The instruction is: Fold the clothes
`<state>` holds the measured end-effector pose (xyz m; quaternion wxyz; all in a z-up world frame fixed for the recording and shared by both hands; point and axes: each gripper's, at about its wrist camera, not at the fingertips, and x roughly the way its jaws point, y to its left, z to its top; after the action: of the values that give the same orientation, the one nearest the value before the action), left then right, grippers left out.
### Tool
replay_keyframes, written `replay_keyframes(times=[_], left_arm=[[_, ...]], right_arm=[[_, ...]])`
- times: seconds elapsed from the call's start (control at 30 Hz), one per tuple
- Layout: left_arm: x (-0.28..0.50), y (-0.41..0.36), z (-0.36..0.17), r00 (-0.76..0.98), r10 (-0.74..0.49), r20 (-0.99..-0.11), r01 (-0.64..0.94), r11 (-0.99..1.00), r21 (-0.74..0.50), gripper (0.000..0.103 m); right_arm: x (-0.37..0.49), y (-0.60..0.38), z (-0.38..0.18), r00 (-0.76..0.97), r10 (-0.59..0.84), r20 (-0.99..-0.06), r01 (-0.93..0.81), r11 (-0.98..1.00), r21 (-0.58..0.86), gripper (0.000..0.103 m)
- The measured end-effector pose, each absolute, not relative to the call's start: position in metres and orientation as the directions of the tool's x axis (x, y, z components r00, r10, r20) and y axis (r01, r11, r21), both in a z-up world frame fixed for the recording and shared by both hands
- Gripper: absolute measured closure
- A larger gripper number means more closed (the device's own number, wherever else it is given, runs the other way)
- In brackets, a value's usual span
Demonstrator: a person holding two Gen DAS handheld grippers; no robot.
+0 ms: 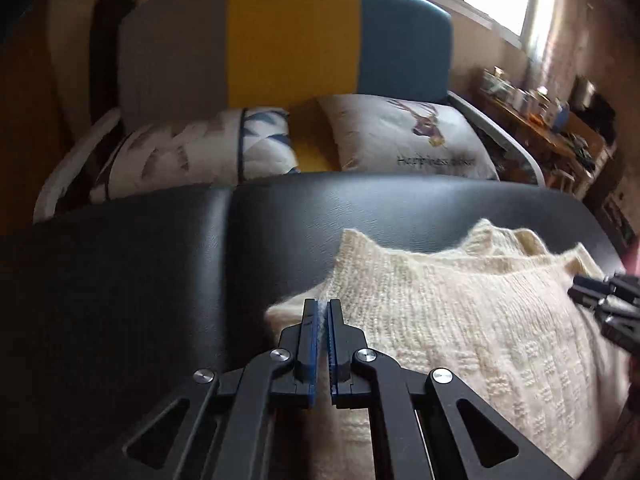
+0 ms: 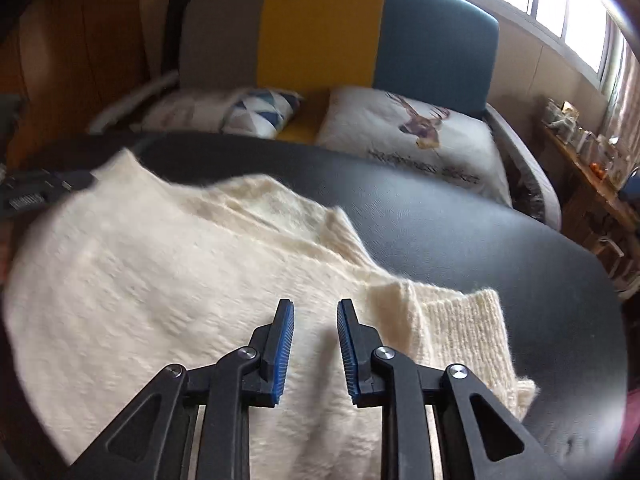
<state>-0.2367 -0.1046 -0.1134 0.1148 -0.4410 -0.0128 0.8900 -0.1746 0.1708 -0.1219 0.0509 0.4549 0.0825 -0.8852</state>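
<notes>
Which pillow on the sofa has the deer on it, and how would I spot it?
Behind the black table stands a grey, yellow and blue sofa. Two pillows lie on its seat; the deer pillow lies under the blue panel. It is white with a stag's head and dark lettering, while its neighbour shows blue triangles.

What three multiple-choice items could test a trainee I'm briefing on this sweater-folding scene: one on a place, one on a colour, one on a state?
1. Where does the cream knitted sweater lie?
A. on the black leather-look table
B. on the deer-print pillow
C. on the floor

2. Which colour is the middle panel of the sofa backrest?
A. red
B. yellow
C. green

3. How does the right gripper stand?
A. shut on the sweater
B. open above the sweater
C. out of view

Answers: 1 A, the knit spreads over the dark tabletop. 2 B, yellow sits between grey and blue. 3 B, a clear gap between its blue pads; the left gripper is the one pinching knit.
</notes>
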Motion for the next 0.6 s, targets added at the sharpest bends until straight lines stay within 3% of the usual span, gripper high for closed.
replay_keyframes(times=[0.13, 0.37, 0.43, 0.6], left_arm=[[-0.226, -0.115, -0.123, -0.581, 0.232, -0.781, -0.179, -0.972, -0.155, 0.097], [-0.187, -0.099, -0.120, -0.578, 0.251, -0.777, -0.223, -0.964, -0.146, 0.086], [-0.177, -0.094, -0.119, -0.577, 0.257, -0.776, -0.236, -0.961, -0.143, 0.073], [-0.149, -0.083, -0.117, -0.574, 0.271, -0.773, -0.267, -0.954, -0.136, 0.070]], right_arm=[[-0.177, 0.205, -0.144, -0.604, -0.109, -0.789, 0.056, -0.994, 0.094, 0.079], [-0.172, 0.224, -0.138, -0.583, -0.218, -0.782, 0.052, -0.971, 0.232, 0.077], [-0.158, 0.240, -0.125, -0.596, -0.282, -0.752, 0.043, -0.946, 0.321, 0.077], [-0.076, 0.299, -0.102, -0.593, -0.451, -0.668, 0.064, -0.852, 0.519, 0.073]])
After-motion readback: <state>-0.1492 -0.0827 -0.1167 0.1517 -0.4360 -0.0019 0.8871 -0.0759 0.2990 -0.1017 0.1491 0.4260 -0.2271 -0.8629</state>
